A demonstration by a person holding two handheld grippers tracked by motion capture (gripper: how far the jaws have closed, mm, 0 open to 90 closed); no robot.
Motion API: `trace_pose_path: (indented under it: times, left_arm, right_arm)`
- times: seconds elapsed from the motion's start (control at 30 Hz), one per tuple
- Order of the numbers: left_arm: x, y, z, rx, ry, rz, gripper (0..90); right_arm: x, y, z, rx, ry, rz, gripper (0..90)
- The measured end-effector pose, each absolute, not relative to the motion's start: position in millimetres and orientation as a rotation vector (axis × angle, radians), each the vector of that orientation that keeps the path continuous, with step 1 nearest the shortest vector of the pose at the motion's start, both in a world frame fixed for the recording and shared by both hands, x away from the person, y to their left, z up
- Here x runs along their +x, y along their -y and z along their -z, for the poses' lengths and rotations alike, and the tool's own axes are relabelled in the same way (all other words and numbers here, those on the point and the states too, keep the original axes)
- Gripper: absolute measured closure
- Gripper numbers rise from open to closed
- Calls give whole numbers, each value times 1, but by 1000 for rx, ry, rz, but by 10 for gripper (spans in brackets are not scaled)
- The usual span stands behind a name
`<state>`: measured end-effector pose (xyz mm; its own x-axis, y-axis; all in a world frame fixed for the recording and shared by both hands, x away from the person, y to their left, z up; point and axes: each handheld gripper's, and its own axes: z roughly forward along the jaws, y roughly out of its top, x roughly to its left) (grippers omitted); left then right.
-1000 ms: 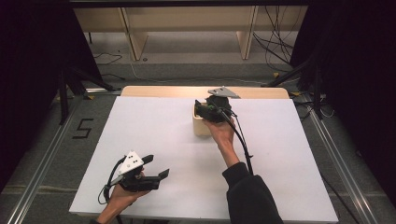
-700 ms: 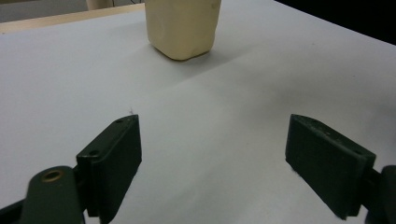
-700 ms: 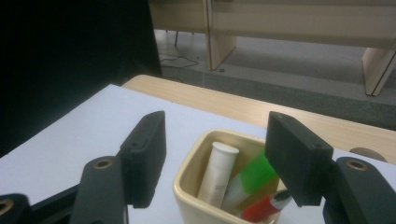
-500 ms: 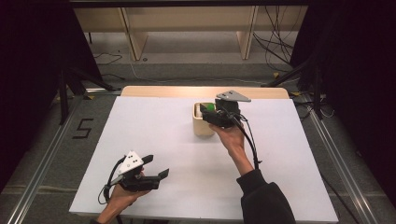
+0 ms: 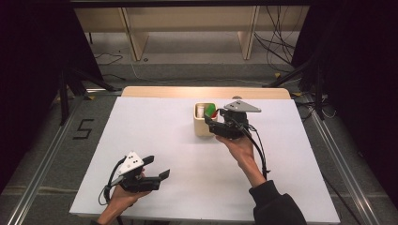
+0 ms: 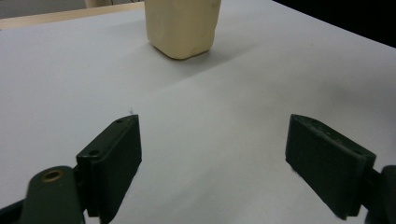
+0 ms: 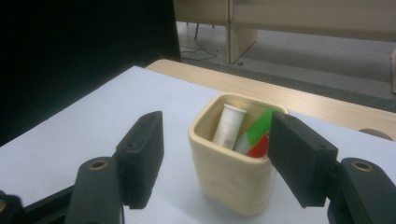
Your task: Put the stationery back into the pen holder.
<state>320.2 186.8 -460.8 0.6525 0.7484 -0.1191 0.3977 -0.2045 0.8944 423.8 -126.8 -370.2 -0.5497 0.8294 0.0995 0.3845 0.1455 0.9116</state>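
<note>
While my left gripper (image 5: 157, 168) sits low on the white table (image 5: 155, 140), jaws spread and empty, the cream cup (image 5: 204, 123) stands mid-table toward the far edge (white tube (image 7: 229, 126) and green-red item (image 7: 258, 135) inside). Right gripper (image 5: 211, 124) is just beside it; its jaws have just been opening, released, nothing gripped.

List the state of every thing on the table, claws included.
Cream cup: upright, open-topped.
White tube: standing inside the cup.
Green and red item: leaning inside the cup.
Left claw: open, nothing between its jaws.
Right claw: open, jaws just widening, beside the cup.
</note>
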Motion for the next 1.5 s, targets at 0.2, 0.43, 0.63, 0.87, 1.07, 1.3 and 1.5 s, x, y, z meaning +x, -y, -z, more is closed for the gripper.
trace_pose_path:
  times: [0.2, 0.43, 0.63, 0.87, 1.07, 1.3, 1.5]
  left_arm:
    - [320, -187, 461, 1828, -914, -416, 180]
    - [320, -186, 461, 1828, -912, -409, 180]
    - [320, -185, 461, 1825, -910, -402, 180]
    - [321, -187, 461, 1821, -917, -396, 180]
    - [321, -187, 460, 1824, -912, -399, 180]
    - [320, -188, 460, 1826, -906, -386, 180]
    - [320, -190, 457, 1817, -894, -378, 180]
  right_arm:
    - [416, 132, 374, 1151, -2024, -1399, 341]
    - [404, 140, 379, 1145, -2049, -1434, 310]
    - [392, 149, 383, 1121, -2051, -1455, 297]
    - [379, 160, 392, 1117, -2051, -1511, 290]
    - [369, 167, 397, 1110, -2052, -1534, 286]
    - [356, 179, 406, 1099, -2070, -1543, 272]
    - [341, 189, 417, 1089, -2091, -1541, 256]
